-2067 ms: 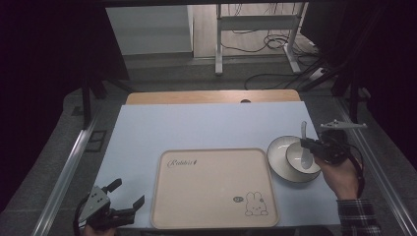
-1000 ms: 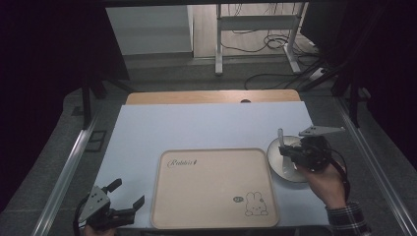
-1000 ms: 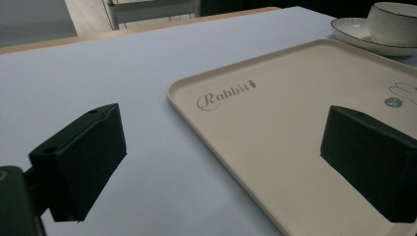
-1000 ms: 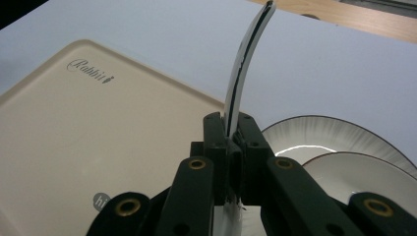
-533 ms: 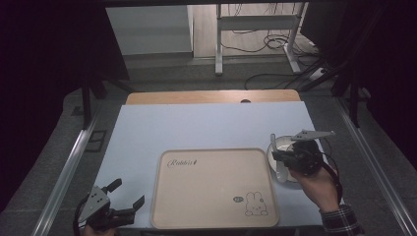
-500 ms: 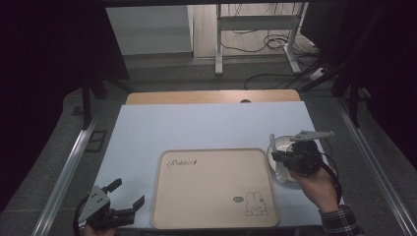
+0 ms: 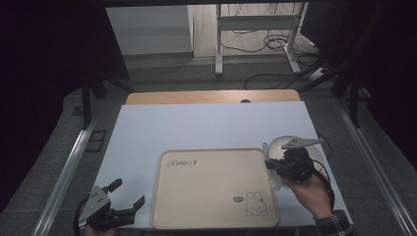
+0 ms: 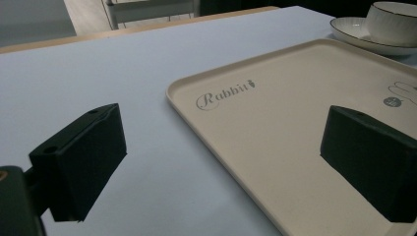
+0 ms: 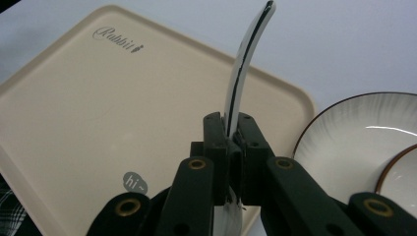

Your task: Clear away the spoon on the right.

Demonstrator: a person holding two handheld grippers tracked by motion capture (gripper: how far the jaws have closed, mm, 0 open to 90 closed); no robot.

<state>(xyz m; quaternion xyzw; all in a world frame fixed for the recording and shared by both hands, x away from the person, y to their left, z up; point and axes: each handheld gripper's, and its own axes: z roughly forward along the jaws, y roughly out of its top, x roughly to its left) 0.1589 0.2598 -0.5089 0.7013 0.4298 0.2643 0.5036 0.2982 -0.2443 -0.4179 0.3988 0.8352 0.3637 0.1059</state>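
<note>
Lab or test room: dark curtains (image 7: 44, 73), floor cables (image 7: 265, 44), metal-framed table (image 7: 206, 123).

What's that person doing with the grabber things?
A person holds a gripper in each hand. The right gripper is shut on a white spoon, holding it over the right edge of the cream tray, beside the plate with a cup on it. The left gripper sits open near the tray's left corner.

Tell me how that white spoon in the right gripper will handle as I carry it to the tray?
The spoon looks glazed and glossy, probably ceramic: stiff, but likely slippery. The right gripper is shut on its thin edge with most of the length sticking out, so it may pivot in the pads if bumped. It would probably chip against the saucer or if dropped on the tray.
</note>
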